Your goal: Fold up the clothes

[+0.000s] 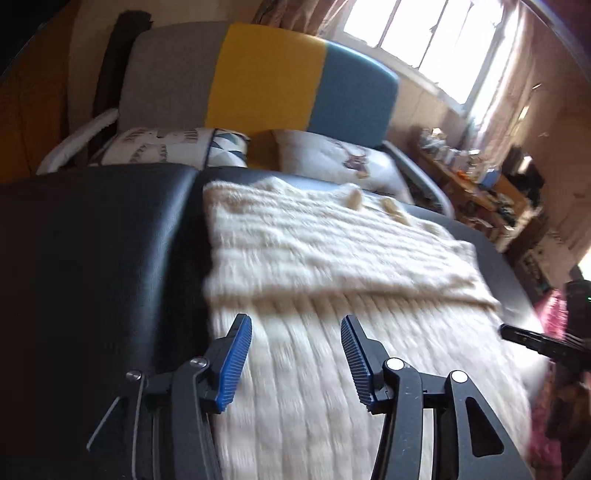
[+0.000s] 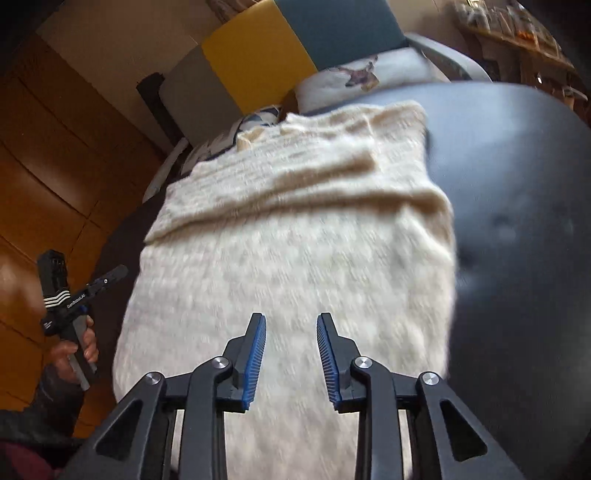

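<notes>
A cream ribbed knit sweater (image 1: 314, 251) lies flat on a black padded surface (image 1: 96, 251), its far part folded over the near part along a crosswise edge. My left gripper (image 1: 296, 323) hovers above the sweater's near left side, jaws open, nothing between the blue pads. In the right wrist view the same sweater (image 2: 295, 236) fills the middle, and my right gripper (image 2: 291, 319) hangs over its near part with a narrow gap and nothing in it. The right gripper's black tip (image 1: 517, 334) pokes in at the right edge of the left wrist view. A hand holds the left gripper (image 2: 107, 278) off the sweater's left side.
Behind the black surface stands a bed with a grey, yellow and blue headboard (image 1: 266, 74) and printed pillows (image 1: 332, 158). A cluttered wooden shelf (image 1: 476, 184) and a bright window (image 1: 436, 33) are at the right. Wooden panelling (image 2: 55, 166) lies to the left.
</notes>
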`<control>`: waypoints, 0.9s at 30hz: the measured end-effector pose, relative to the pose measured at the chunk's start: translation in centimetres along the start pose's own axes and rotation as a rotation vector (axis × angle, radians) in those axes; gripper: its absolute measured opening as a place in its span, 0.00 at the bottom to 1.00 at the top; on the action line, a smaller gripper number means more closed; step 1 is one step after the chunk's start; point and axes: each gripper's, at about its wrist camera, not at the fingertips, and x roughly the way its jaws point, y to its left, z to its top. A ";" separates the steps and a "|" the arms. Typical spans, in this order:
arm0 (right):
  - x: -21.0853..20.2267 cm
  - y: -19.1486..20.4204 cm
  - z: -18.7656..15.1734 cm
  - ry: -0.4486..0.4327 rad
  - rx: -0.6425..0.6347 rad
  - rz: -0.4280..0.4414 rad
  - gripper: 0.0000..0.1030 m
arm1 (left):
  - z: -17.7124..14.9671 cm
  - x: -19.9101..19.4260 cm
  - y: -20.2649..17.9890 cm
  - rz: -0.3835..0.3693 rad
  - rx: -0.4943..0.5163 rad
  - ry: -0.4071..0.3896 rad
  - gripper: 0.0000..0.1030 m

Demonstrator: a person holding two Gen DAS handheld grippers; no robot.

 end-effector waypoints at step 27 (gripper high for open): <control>-2.2 -5.7 -10.3 -0.040 0.222 0.346 0.35 | -13.9 -7.6 0.0 -0.199 -0.074 0.105 0.60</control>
